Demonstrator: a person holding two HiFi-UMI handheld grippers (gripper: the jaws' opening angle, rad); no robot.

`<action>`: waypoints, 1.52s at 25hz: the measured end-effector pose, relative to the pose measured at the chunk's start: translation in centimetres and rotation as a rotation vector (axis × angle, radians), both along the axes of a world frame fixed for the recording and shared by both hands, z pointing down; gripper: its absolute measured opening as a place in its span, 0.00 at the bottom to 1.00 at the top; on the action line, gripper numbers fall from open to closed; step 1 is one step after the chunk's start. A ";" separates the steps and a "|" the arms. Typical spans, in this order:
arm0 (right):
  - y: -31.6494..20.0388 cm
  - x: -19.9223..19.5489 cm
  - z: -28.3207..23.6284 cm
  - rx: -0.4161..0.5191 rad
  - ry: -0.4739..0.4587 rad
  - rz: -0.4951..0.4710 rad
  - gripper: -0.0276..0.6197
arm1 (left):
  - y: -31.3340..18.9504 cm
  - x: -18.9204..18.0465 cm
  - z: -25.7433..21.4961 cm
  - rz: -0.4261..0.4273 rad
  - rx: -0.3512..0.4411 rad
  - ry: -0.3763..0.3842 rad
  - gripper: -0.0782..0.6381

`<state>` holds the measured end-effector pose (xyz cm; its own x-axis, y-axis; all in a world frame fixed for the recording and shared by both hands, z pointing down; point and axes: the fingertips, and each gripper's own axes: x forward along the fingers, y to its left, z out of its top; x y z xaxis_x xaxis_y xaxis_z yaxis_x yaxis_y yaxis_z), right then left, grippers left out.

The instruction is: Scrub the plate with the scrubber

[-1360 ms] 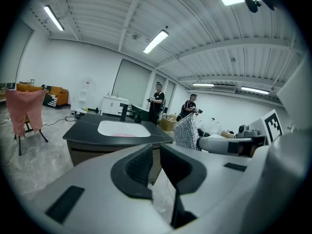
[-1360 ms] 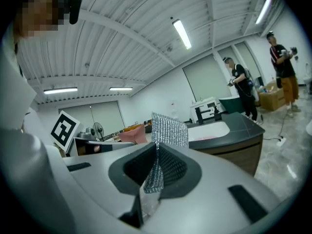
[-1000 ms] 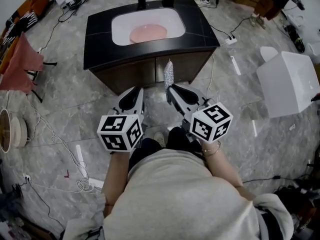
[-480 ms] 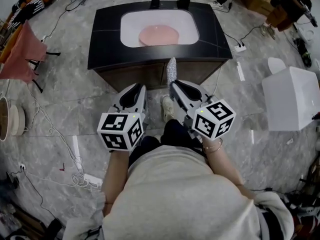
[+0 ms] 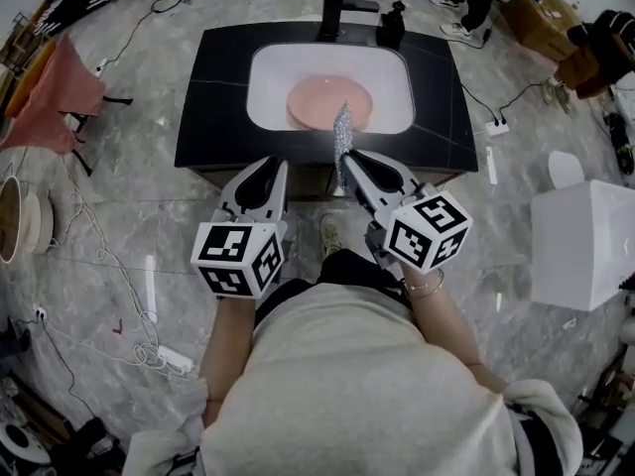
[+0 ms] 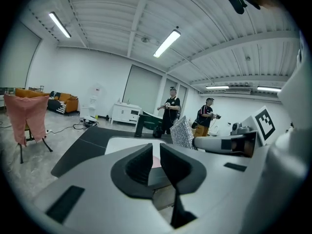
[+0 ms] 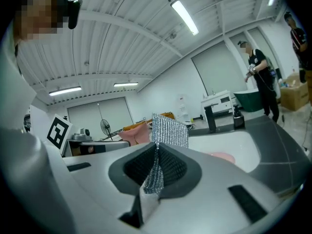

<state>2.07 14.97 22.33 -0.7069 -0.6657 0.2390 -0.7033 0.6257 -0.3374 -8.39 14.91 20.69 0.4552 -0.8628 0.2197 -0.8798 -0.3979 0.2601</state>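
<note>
**Holding the scrubber up, plate waiting in the sink**

We hold both tongs close to our body, side by side. Our left gripper (image 5: pixel 270 167) is empty, with its jaws a narrow gap apart. Our right gripper (image 5: pixel 347 157) pinches the silvery mesh scrubber (image 5: pixel 342 132), which stands upright above its jaws. Farther off, the pink plate (image 5: pixel 313 102) lies in the white sink (image 5: pixel 263 77), which is set in a black counter (image 5: pixel 213 87). A dark faucet (image 5: pixel 342 3) stands at the far edge.

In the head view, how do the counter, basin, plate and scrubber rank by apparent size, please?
1. counter
2. basin
3. plate
4. scrubber; it seems nearer the camera than the plate, so its real size may be smaller still.
</note>
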 end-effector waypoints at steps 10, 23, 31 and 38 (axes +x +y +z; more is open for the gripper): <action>-9.8 3.4 -0.2 0.004 -0.013 -0.048 0.09 | -9.9 3.1 0.1 -0.054 -0.009 0.000 0.16; -15.4 6.3 1.2 -0.033 -0.034 -0.058 0.09 | -15.1 5.8 0.9 -0.063 -0.041 -0.011 0.15; -16.5 6.0 2.0 -0.069 -0.040 -0.073 0.09 | -16.5 5.6 1.6 -0.067 -0.075 -0.031 0.15; -17.8 5.5 2.9 -0.100 -0.036 -0.064 0.09 | -17.5 5.0 2.3 -0.047 -0.086 -0.053 0.15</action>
<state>7.53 -2.82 25.25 -0.7563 -0.5934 0.2755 -0.6495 0.6306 -0.4248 -3.34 -2.63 22.97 0.4004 -0.8598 0.3168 -0.9103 -0.3338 0.2446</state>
